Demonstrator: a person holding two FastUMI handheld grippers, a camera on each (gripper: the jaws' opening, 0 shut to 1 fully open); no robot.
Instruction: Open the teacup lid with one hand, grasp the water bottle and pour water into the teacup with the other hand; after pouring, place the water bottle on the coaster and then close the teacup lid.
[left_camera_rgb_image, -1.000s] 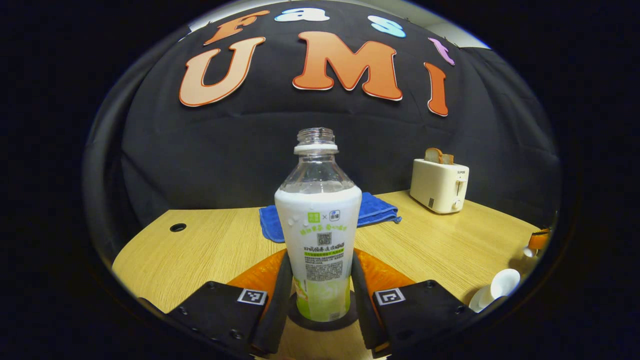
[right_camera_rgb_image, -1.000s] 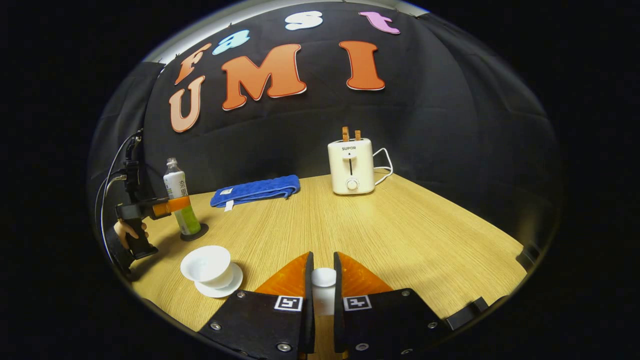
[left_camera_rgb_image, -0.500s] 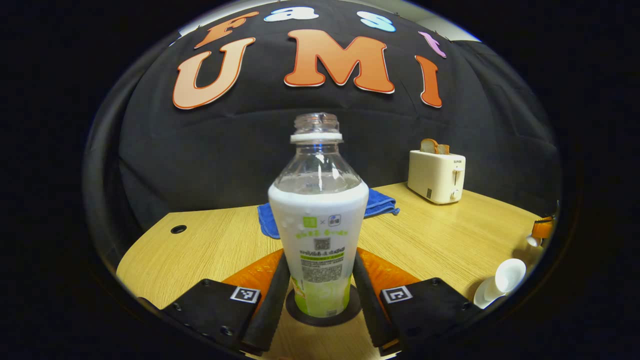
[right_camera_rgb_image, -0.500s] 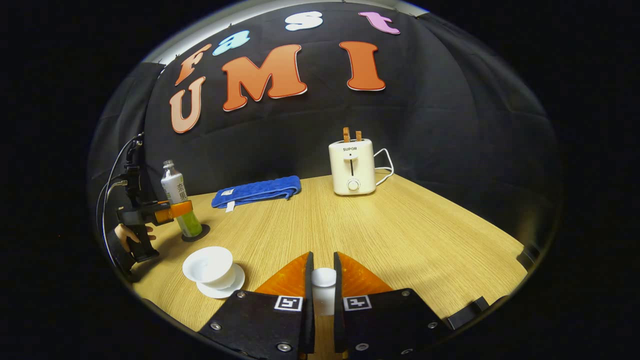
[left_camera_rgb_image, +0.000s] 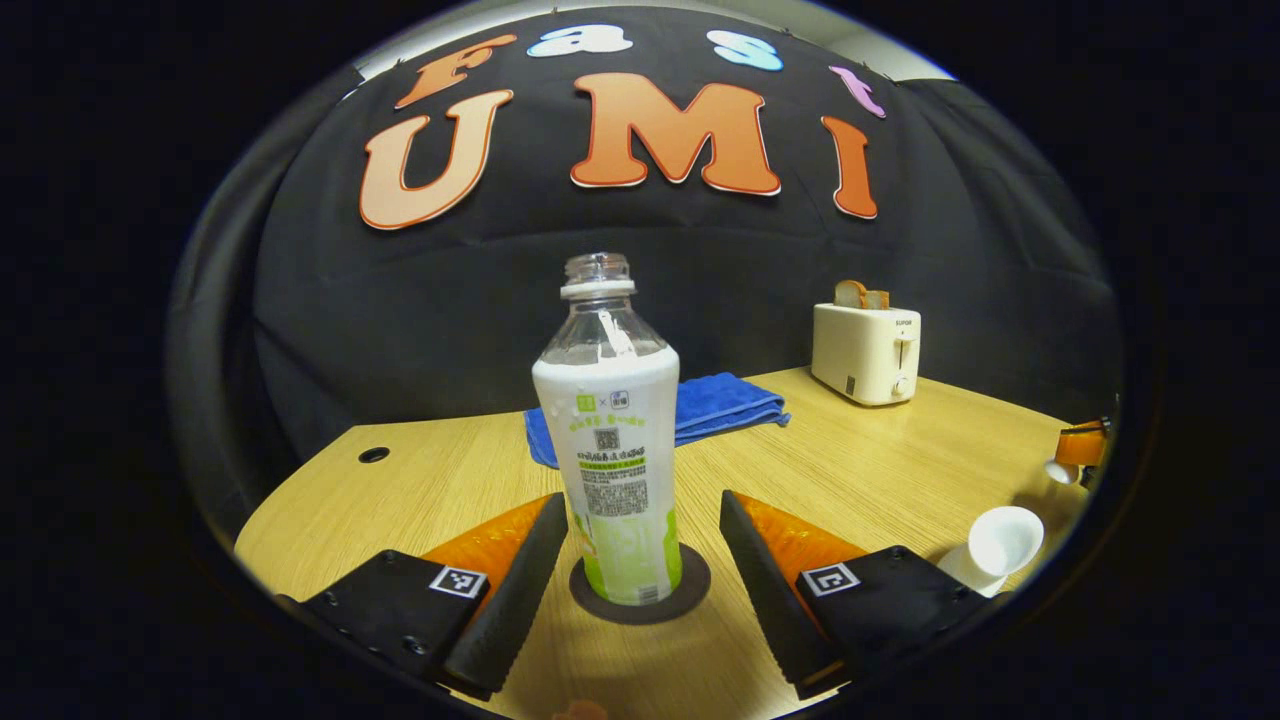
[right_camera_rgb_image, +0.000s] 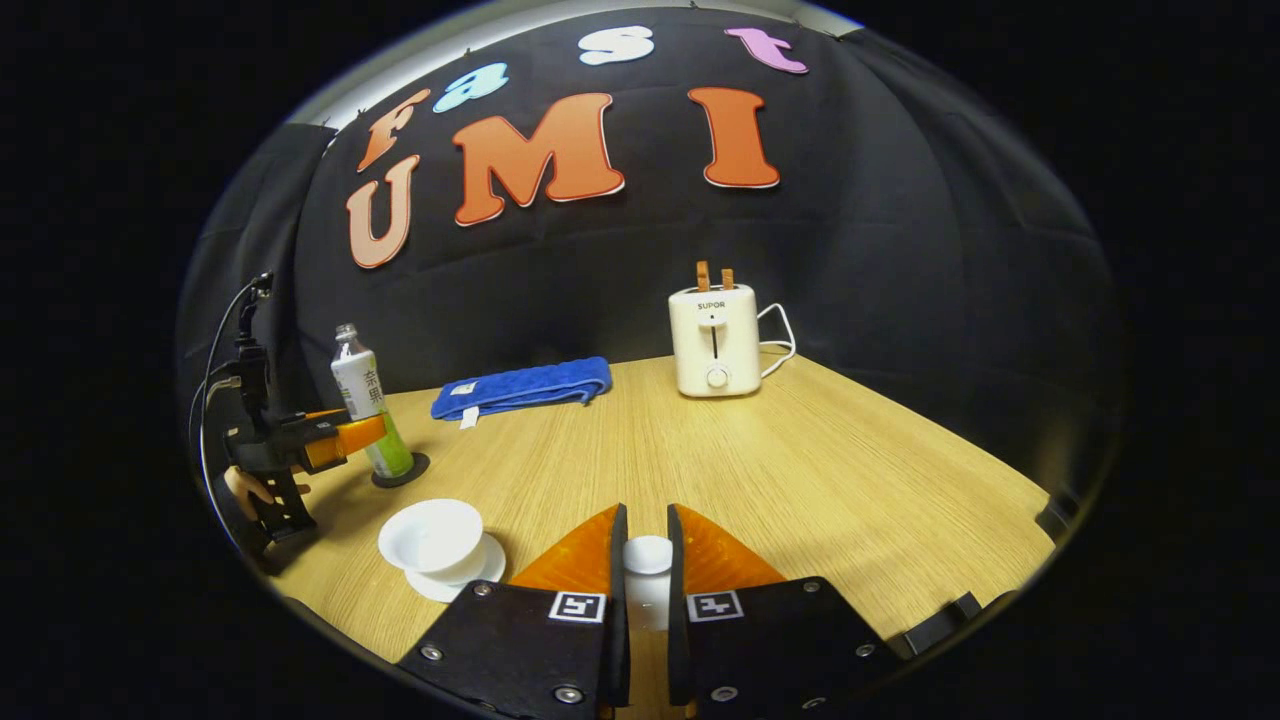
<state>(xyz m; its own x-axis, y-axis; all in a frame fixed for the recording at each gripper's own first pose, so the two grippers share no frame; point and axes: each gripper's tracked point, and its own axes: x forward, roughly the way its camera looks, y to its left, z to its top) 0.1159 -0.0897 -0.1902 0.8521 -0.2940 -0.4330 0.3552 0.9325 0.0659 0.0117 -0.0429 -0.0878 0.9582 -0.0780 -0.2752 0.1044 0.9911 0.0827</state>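
The water bottle (left_camera_rgb_image: 610, 450), uncapped with a white and green label, stands upright on the dark round coaster (left_camera_rgb_image: 690, 590). My left gripper (left_camera_rgb_image: 640, 500) is open, its fingers clear of the bottle on both sides. The white teacup (left_camera_rgb_image: 1003, 537) sits open at the lower right. In the right gripper view my right gripper (right_camera_rgb_image: 647, 515) is shut on the white teacup lid (right_camera_rgb_image: 647, 556), held above the table. The teacup (right_camera_rgb_image: 432, 525) rests on its saucer (right_camera_rgb_image: 480, 572) at the lower left, with the bottle (right_camera_rgb_image: 362, 395) and left gripper (right_camera_rgb_image: 360, 433) behind it.
A cream toaster (right_camera_rgb_image: 714, 340) with bread in it stands at the back of the wooden table (right_camera_rgb_image: 800, 470). A folded blue towel (right_camera_rgb_image: 520, 385) lies behind the bottle. A hand (right_camera_rgb_image: 240, 485) holds the left gripper. A cable hole (left_camera_rgb_image: 373, 455) is at the table's far left.
My left gripper has opened and drawn back from the bottle, which now stands free on the coaster. The right gripper has barely moved and still holds the lid.
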